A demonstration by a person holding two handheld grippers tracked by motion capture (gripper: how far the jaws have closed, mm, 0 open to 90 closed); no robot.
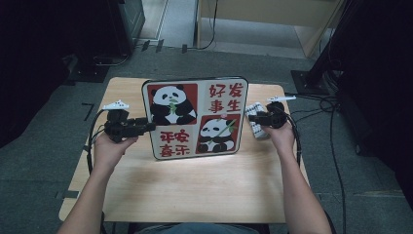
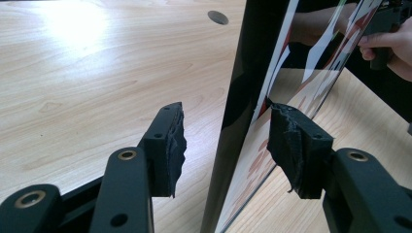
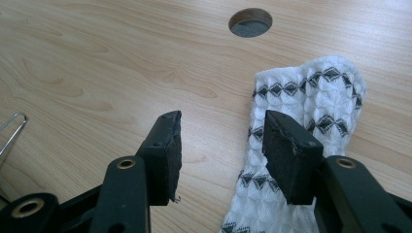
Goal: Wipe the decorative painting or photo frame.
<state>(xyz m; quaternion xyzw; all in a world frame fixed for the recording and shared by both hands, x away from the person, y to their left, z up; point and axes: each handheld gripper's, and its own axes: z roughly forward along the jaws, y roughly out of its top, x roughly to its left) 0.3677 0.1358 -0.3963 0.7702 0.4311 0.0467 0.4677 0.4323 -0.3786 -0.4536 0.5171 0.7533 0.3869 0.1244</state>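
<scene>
Panda board (image 1: 195, 118) stood upright on edge near the middle of the bench (image 1: 185, 190), printed face toward the person, leaning a bit away. Its broad face ran left to right across the bench, roughly square, so no strong long axis; the text read upright, top edge up.

Left claw (image 1: 149, 126) sat at the board's left edge, pointing inward to the right. In the left gripper view the black edge of the board (image 2: 243, 97) ran up between the two jaws of the left claw (image 2: 226, 141); the pad (image 2: 291, 145) on the printed side looked right against the glossy face, the other pad (image 2: 172, 141) stood clear with a gap of bench showing. So jaws were apart, straddling the board, not clamped. No earlier picture to compare.

Right claw (image 1: 256, 118) was at the board's right side, pointing left, low by the patterned white cloth (image 1: 256, 120) that lay flat on the bench just beside the board. Right gripper view: right claw (image 3: 223, 145) wide open, nothing between the pads, cloth (image 3: 301, 126) under and beyond the right-hand jaw, long axis running away from the claw toward the round cable hole (image 3: 250, 22). Whether that pad touched the cloth, could not tell.

Judgement: left hand was the nearer one for the board, edge already inside the jaws, closing would pinch it. Right hand was nearer the cloth
</scene>
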